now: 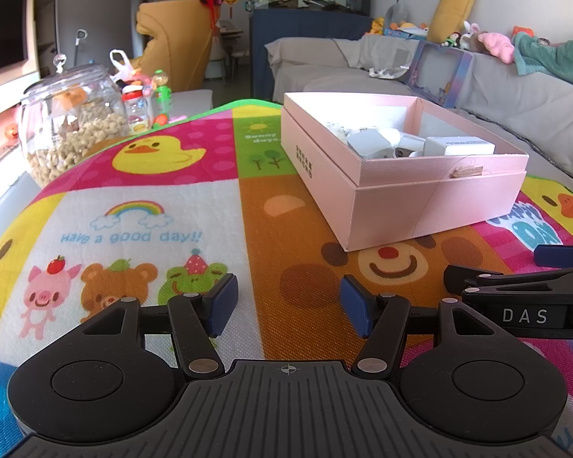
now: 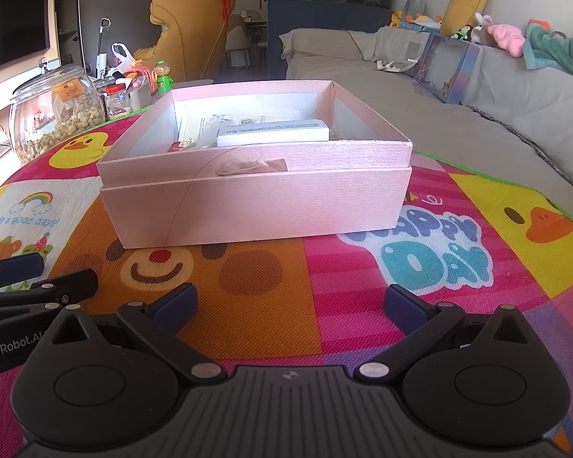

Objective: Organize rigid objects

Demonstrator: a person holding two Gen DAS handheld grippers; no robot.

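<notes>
Left jaws: we see the left gripper (image 1: 288, 305) with its blue pads apart and nothing between them, low over the orange panel of the play mat (image 1: 133, 191).
Right jaws: the right gripper (image 2: 290, 311) is spread wider, also empty, over the seam between orange and pink squares.
Neighbours: in the left wrist view the right gripper comes in from the right edge, just beside the left one; in the right wrist view the left gripper shows at the left edge.
Surface: the colourful mat covers the surface, printed with ducks, a bear face and a rainbow.
Task thing: the pink box (image 2: 256, 198) stands open directly ahead of the right jaws, and ahead and to the right of the left jaws, resting on the mat over the bear face.
Contents: inside we see white chargers (image 1: 370, 141), a white rectangular box (image 2: 273, 131) and papers behind it; smaller pieces we cannot identify.
Farther left: a glass jar (image 1: 68, 122) of nuts, then small bottles and toys.
Beyond: a grey sofa (image 2: 477, 114) with plush toys, and a yellow armchair (image 1: 175, 42).
</notes>
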